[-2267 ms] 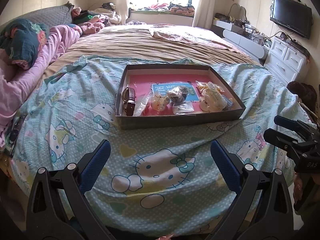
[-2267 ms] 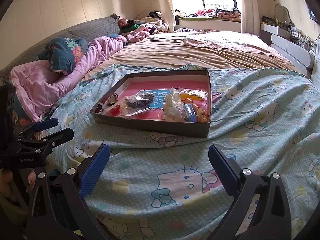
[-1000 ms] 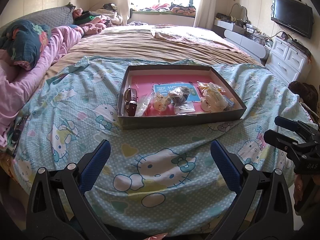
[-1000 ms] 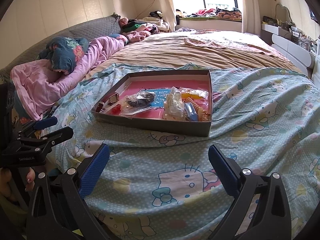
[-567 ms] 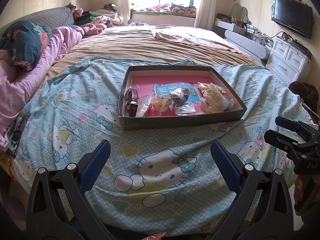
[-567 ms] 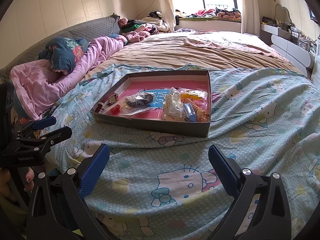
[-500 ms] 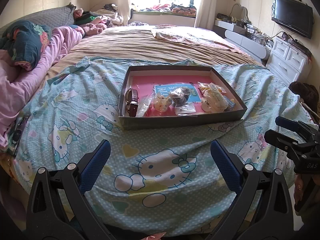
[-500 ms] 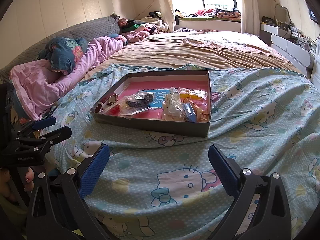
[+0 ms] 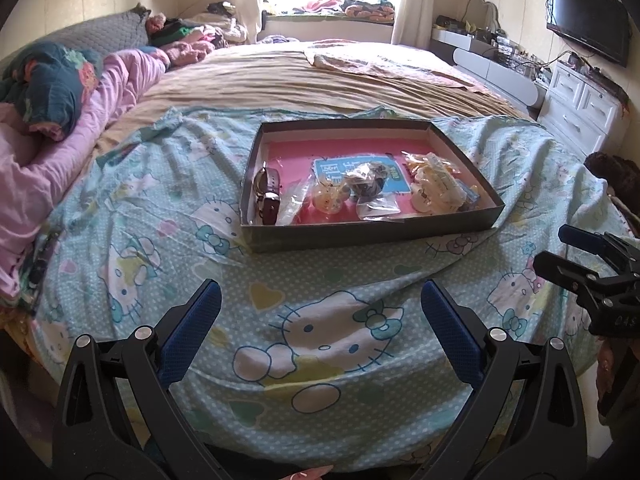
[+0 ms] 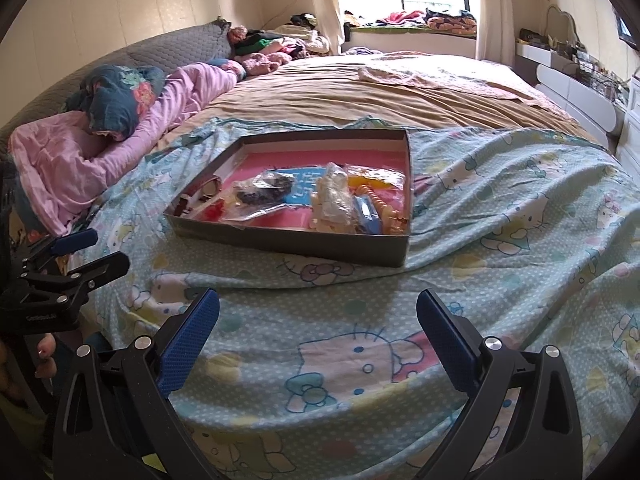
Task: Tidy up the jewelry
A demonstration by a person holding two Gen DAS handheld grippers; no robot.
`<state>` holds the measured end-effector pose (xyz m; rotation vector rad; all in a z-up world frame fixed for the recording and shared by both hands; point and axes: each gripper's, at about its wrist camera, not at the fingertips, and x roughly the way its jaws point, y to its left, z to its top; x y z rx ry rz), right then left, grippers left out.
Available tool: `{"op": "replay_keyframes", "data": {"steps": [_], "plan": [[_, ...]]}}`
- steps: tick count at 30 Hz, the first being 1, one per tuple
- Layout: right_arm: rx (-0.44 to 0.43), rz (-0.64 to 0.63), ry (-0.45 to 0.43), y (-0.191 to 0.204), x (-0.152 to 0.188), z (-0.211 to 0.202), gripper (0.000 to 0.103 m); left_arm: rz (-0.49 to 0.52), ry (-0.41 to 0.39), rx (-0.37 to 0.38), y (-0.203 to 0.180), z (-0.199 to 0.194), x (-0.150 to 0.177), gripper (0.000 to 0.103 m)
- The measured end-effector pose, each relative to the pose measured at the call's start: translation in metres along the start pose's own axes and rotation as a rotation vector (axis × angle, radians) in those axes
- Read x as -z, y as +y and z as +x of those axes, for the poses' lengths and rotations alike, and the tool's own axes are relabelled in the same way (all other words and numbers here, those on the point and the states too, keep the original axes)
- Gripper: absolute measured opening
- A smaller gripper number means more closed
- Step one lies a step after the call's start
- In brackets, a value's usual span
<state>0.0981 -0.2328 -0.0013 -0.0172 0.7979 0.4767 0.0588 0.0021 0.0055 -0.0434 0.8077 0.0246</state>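
Currently we hold both left gripper [image 9: 320, 308] and right gripper [image 10: 318, 312] jaws wide, empty | jewelry tray [image 9: 372, 236] on bed ahead of jaws

Matt cardboard box [image 9: 372, 236] on soft printed cloth sheet [image 9: 312, 320], glossy plastic bags [image 9: 376, 210].

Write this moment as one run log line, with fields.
left tool: open, empty | right tool: open, empty | box: on bed, holds watch, bagged jewelry | step: not begun

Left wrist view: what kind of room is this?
A lived-in bedroom, most likely: a wide bed with a cartoon-cat sheet, a wall TV over white drawers, and a tray of jewelry set on the bed.
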Motion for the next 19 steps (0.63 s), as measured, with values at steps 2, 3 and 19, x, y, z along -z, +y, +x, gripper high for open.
{"op": "replay_keyframes", "data": {"steps": [2,3,19], "plan": [[0.016,0.017,0.001,-0.008,-0.001,0.003,0.098,-0.021,0.028,-0.003,0.005,0.008,0.001,0.094],[0.027,0.024,0.001,-0.012,-0.002,0.004,0.098,-0.038,0.045,-0.01,0.009,0.014,0.001,0.094],[0.531,0.316,0.085,-0.244,-0.051,0.091,0.098,-0.388,0.198,-0.477,0.217,0.172,-0.066,0.094]]}}
